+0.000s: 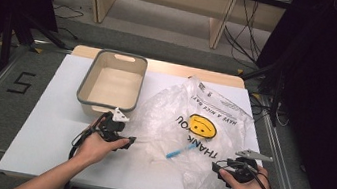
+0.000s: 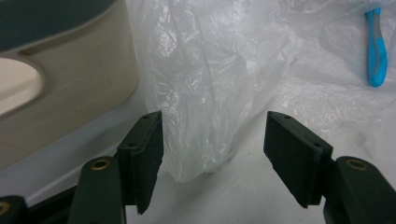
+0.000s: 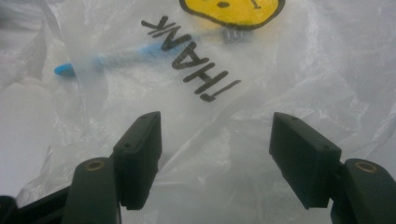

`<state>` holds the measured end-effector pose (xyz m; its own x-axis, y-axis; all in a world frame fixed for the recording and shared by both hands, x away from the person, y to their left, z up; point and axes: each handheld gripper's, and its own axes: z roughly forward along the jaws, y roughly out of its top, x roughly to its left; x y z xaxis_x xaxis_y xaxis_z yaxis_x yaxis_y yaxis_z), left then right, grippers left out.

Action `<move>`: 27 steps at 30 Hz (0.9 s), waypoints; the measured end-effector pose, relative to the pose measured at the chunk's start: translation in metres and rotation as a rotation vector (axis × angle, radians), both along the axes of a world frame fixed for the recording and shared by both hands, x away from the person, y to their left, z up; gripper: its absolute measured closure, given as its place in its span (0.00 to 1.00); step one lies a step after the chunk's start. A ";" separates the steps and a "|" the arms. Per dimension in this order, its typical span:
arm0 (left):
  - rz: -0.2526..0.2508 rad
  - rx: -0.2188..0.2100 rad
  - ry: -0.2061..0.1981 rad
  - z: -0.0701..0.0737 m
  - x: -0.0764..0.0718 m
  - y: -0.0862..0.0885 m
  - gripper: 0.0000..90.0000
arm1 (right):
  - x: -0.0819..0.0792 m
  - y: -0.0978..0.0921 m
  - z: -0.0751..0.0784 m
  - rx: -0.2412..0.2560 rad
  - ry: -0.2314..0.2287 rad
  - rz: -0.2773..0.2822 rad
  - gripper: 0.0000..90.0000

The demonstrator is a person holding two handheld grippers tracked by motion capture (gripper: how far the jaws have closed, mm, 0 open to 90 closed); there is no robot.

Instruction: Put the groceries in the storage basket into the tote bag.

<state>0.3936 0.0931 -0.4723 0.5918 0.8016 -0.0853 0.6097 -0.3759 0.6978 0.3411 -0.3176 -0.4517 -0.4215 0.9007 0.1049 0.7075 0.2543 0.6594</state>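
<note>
Both sets of jaws are spread and empty; blue toothbrush (image 1: 179, 151) lies in the plastic bag (image 1: 209, 146) between them, handle end toward the left gripper (image 1: 119, 140), slightly nearer than the right gripper (image 1: 226, 170).

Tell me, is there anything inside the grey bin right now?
No. In the high view the grey bin shows a bare pale floor, while the blue toothbrush lies in the plastic bag beside it.

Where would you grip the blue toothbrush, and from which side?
Grip the toothbrush by its bare handle end, from the person's left. That end pokes out of the bag toward the left gripper; the bristle end lies under the printed plastic. Both grippers are open, and the right gripper is over bag film.
</note>
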 end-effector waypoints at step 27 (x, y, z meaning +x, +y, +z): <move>-0.011 0.079 0.060 -0.012 0.007 0.003 0.76 | -0.001 0.011 -0.016 -0.116 0.114 0.104 0.65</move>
